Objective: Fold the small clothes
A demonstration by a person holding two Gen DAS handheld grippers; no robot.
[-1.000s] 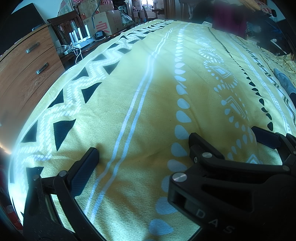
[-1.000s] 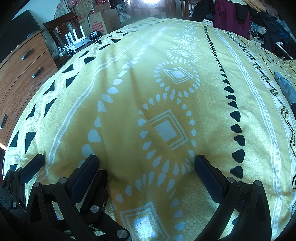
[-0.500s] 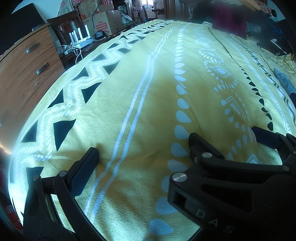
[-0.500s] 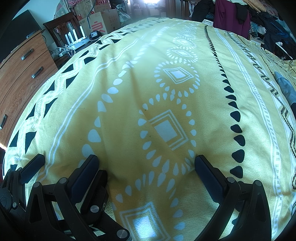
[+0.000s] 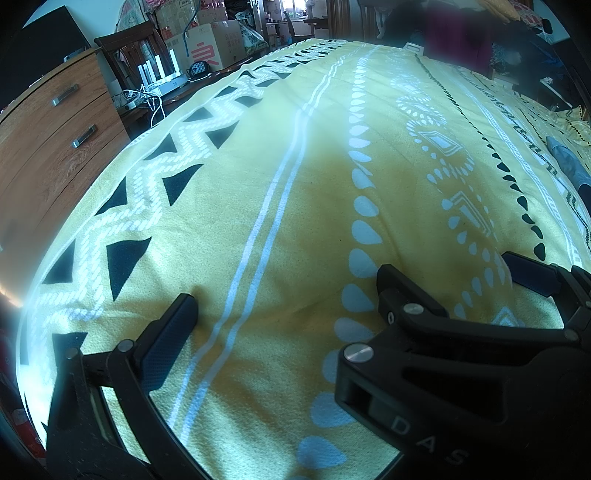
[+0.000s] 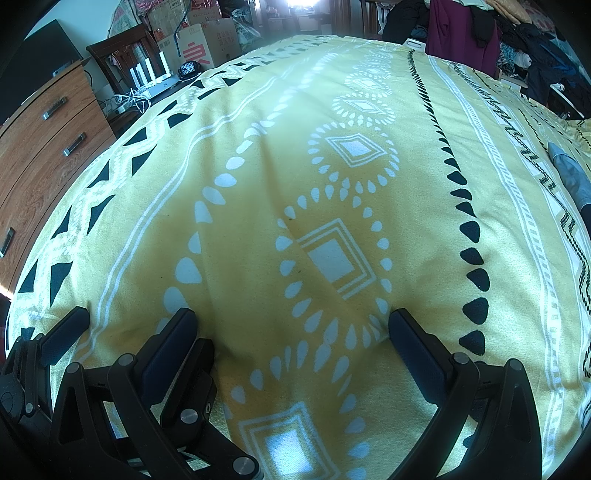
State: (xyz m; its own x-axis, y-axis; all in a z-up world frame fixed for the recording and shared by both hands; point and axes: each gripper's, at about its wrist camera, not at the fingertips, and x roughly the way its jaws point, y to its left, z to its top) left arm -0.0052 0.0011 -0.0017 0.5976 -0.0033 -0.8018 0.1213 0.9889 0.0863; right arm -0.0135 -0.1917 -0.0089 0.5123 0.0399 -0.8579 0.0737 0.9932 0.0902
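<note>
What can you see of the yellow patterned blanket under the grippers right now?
The yellow blanket looks like soft, napped fleece, spread nearly flat with shallow creases. It carries lengthwise bands: white diamonds ringed by teardrops, double white stripes, black triangles along a white zigzag border. Its left edge runs beside a wooden dresser. A grey garment lies on its far right. The left hand-held gripper and right hand-held gripper are open with tips at its surface, gripping nothing.

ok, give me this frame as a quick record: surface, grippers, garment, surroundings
surface: yellow patterned blanket spread over a bed
left gripper: open, empty, low over the blanket
right gripper: open, empty, low over the blanket, beside the left one
garment: grey-blue cloth at the far right edge, partly cut off, not held
surroundings: wooden dresser on the left, cardboard boxes behind, hanging clothes at the far end
</note>
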